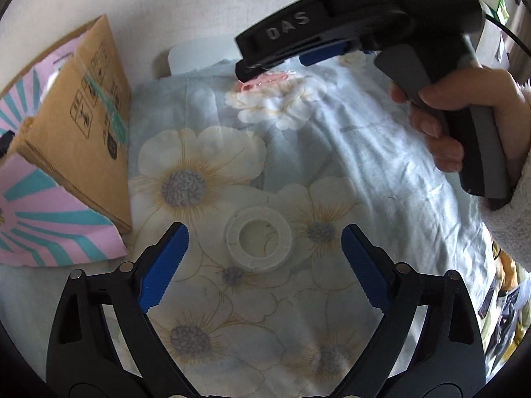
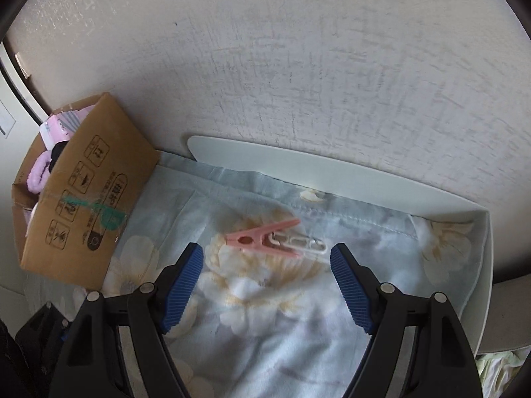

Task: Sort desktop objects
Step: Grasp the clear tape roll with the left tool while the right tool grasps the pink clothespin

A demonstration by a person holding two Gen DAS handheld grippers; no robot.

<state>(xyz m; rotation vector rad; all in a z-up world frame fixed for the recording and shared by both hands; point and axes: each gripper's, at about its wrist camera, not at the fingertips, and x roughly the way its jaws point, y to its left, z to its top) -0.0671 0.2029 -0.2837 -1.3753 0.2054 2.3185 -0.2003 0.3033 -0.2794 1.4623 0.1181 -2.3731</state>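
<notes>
A white tape ring (image 1: 259,239) lies flat on the flowered light-blue cloth (image 1: 332,152). My left gripper (image 1: 265,232) hangs over it, open, with the ring between the blue pads and clear of both. A pink clothes peg (image 2: 262,239) with a white chain clip (image 2: 305,242) lies on the same cloth (image 2: 282,331) near the back. My right gripper (image 2: 266,253) is open just in front of the peg and does not touch it. In the left wrist view the right gripper (image 1: 275,61) hovers above the peg (image 1: 262,81), held by a hand (image 1: 464,112).
A brown cardboard box (image 2: 83,205) with pink and dark items inside stands at the left, also seen as the box (image 1: 79,126) beside a pink-and-teal bag (image 1: 43,225). A white tray rim (image 2: 332,165) borders the cloth at the back and right, against a pale wall.
</notes>
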